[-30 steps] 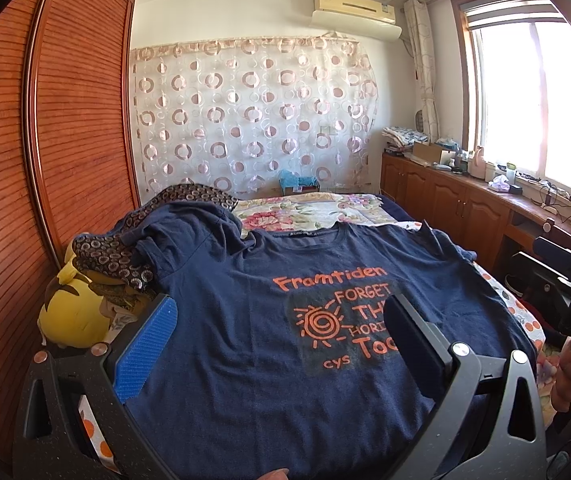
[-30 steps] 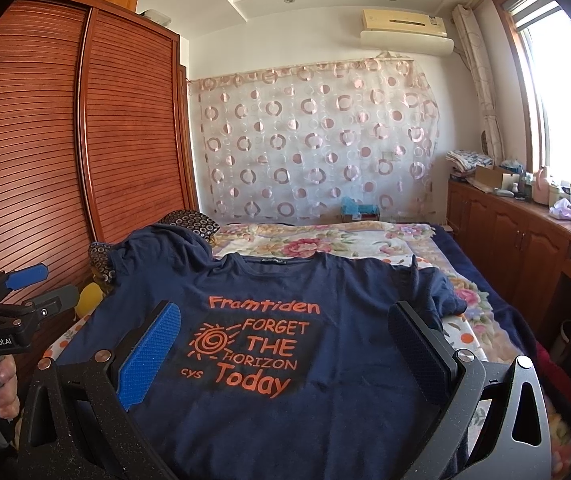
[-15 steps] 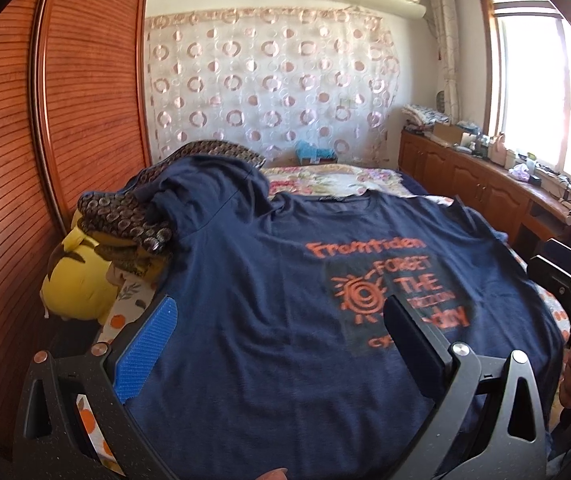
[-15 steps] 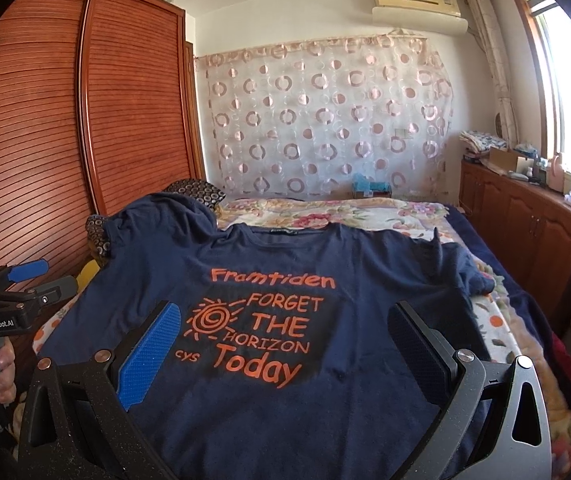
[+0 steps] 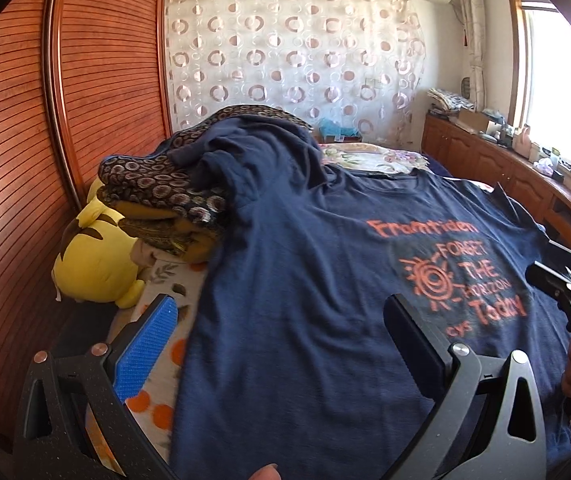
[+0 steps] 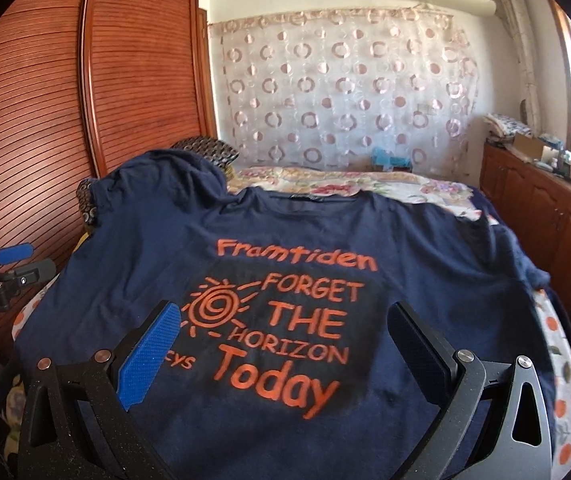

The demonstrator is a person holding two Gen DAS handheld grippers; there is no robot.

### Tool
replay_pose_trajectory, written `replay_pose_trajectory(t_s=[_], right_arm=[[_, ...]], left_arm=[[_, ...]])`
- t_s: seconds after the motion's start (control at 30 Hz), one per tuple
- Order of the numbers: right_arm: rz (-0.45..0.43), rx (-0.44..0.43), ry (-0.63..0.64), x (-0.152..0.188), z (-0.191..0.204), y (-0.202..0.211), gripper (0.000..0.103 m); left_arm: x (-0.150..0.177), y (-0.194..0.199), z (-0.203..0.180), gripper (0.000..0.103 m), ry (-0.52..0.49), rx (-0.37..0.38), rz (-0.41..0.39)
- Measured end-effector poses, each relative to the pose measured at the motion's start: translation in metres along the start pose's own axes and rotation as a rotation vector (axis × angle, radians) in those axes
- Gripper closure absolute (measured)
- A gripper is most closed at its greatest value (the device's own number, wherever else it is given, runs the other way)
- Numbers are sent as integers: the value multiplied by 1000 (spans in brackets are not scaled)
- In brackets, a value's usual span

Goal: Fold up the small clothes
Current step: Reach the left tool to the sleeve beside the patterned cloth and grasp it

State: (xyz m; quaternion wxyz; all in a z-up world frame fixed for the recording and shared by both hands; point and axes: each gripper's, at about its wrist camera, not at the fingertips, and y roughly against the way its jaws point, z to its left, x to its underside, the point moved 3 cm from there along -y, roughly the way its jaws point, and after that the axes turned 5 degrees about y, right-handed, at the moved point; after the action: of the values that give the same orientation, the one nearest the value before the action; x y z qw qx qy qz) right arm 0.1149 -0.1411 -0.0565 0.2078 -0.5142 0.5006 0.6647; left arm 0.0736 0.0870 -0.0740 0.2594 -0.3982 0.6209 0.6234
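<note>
A navy T-shirt (image 5: 305, 280) (image 6: 425, 280) with orange lettering lies spread face up on the bed. Its left sleeve drapes up over a pile of patterned fabric (image 5: 157, 184); the right sleeve (image 6: 525, 268) lies bunched toward the bed's right edge. My left gripper (image 5: 281, 316) hovers open over the shirt's lower left edge, one finger above the bedsheet, the other above the shirt. My right gripper (image 6: 285, 320) hovers open above the printed text near the hem. Nothing is held between either pair of fingers. Each gripper shows at the edge of the other's view.
A yellow plush toy (image 5: 93, 260) lies by the wooden wardrobe doors (image 5: 25, 160) at left. A floral bedsheet (image 6: 345, 188) covers the bed. Wooden cabinets (image 6: 545, 208) with clutter run under the window at right. A dotted curtain (image 6: 345, 92) hangs behind.
Both grippers have moved forward and lower toward the shirt, and the left one has shifted left to the shirt's left edge. Both stay open.
</note>
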Motion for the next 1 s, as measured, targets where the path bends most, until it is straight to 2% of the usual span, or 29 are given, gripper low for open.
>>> replay_pose_trajectory(t_s=[0.13,0.4,0.47,0.6,0.7,0.83,0.97,1.0], right_arm=[[18,-67,-10,-8,3,-4,0],[31,-132,26,-20,6,-9,1],[37,-140,33,-23,2,-13,1],[48,-157,29,-27,-5,-20,1],[48,-161,30,-31,-7,-32,1],[50,-160,54,-34,-2,-41,1],[50,-147,79,-36,4,-44,1],[49,-147,80,-37,4,-44,1]], left_arm=[[-21,-1,17,0,-3,3,-22],[-70,-12,45,4,21,-4,-69],[-77,-17,48,8,31,9,-64],[-95,-45,56,24,82,49,-7],[-105,-66,62,35,97,40,31],[-110,-103,65,37,85,-34,126],[-98,-112,56,38,47,-34,149],[-95,-112,53,43,38,-33,149]])
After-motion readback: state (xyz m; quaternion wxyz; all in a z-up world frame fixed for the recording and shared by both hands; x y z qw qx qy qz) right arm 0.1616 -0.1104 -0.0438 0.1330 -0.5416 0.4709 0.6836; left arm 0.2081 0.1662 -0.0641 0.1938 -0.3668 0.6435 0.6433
